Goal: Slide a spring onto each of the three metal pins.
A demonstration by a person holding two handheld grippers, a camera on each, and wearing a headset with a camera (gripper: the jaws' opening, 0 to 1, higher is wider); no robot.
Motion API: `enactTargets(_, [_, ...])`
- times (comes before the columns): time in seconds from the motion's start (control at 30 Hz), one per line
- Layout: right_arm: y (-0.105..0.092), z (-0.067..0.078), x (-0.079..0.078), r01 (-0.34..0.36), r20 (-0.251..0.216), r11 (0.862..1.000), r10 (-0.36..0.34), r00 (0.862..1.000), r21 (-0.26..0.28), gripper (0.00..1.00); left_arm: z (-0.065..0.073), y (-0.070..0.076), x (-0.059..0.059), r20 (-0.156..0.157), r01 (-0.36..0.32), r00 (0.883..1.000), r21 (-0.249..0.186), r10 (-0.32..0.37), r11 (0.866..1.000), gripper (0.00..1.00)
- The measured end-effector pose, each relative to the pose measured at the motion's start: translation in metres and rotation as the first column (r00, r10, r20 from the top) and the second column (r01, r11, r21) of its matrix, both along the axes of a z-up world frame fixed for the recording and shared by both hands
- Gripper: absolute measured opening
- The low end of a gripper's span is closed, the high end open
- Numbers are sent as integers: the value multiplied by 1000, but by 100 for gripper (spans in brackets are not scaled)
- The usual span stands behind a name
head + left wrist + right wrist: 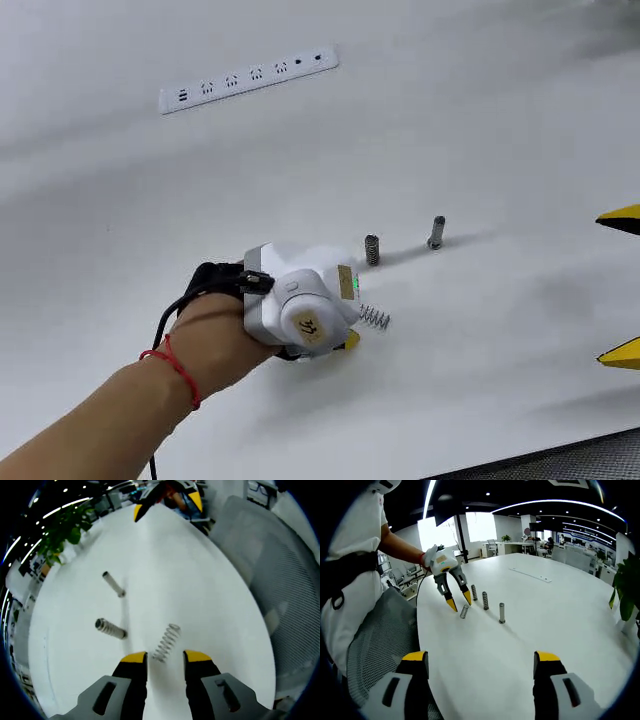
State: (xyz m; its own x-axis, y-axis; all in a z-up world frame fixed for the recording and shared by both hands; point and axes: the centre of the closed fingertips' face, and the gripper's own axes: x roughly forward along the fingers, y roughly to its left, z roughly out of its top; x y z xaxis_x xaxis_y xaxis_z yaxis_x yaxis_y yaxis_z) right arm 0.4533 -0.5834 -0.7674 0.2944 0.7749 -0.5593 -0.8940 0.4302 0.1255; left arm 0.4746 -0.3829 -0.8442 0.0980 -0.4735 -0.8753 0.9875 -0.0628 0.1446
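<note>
We held the left gripper (355, 318) at lower centre, a loose spring (374, 317) lying at its tips, a spring-covered pin (372, 249) and a bare pin (437, 232) upright just above-right, and the right gripper (600, 287) spread wide at the right edge.

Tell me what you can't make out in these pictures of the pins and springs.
- Head view: the left gripper covers its own jaw tips and the third pin.
- Head view: the right gripper is cut off by the right edge.
- Right gripper view: the fitted springs are too small to judge how far down they sit.
</note>
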Motion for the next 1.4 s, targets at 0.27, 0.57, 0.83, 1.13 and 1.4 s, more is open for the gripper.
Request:
enactTargets(0.27, [-2,-3,-3,19,-6,1000,-18,1000,8,88,-6,5,-4,-29,-26,999,3,27,1000,21])
enactTargets(0.57, [1,0,1,25,7,1000,-25,1000,11,86,-7,7,-10,-46,-64,997,-3,64,998,13])
enactTargets(0.83, [9,2,0,27,9,1000,-28,1000,12,86,-8,8,-10,-62,-89,994,1,89,996,11])
enactTargets(1.13, [12,-1,0,29,4,999,-29,1000,16,85,-9,9,-13,-86,-116,990,-12,114,993,11])
enactTargets(1.4, [24,5,-3,23,6,1000,-23,1000,20,84,-7,8,-22,-109,-131,986,-36,127,991,11])
